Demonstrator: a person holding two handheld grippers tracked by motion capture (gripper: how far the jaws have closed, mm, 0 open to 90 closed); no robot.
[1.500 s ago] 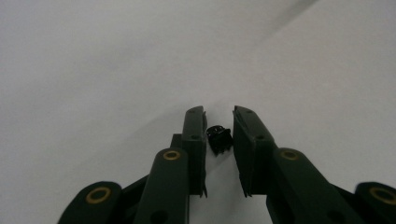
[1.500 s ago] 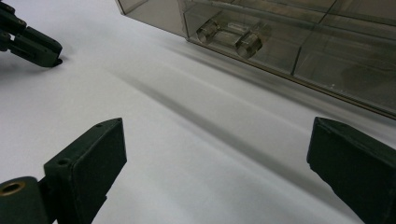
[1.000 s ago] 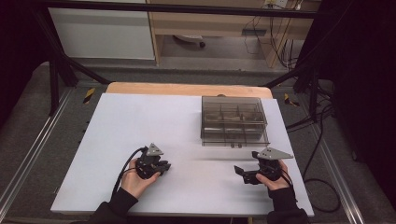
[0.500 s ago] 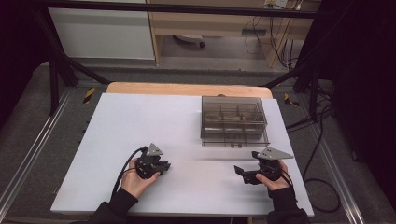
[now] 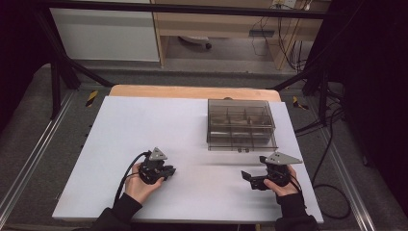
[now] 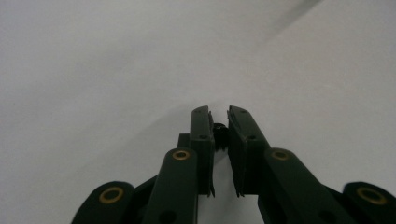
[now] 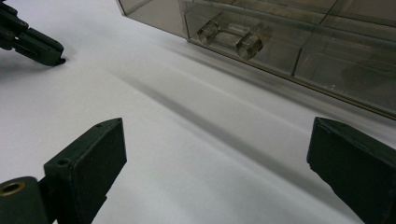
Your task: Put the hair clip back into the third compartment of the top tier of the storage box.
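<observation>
My left gripper [image 5: 169,171] rests on the white table top [image 5: 144,125] at the near left, pointing right. In the left gripper view its jaws [image 6: 219,122] stand almost together, with a small dark bit [image 6: 219,132] pinched between the pads; what it is I cannot tell. My right gripper [image 5: 248,177] lies at the near right, pointing left, with its jaws [image 7: 217,140] spread wide and nothing between them. A smoky clear compartment box [image 5: 240,122] stands just beyond the right gripper with its lid down. Its front latch [image 7: 229,35] faces the right gripper.
The left gripper's tips [image 7: 35,44] show at the top left of the right gripper view. A wooden board edge [image 5: 192,91] runs along the table's far side. Black frame rails [image 5: 57,77] and cables [image 5: 327,144] flank the table.
</observation>
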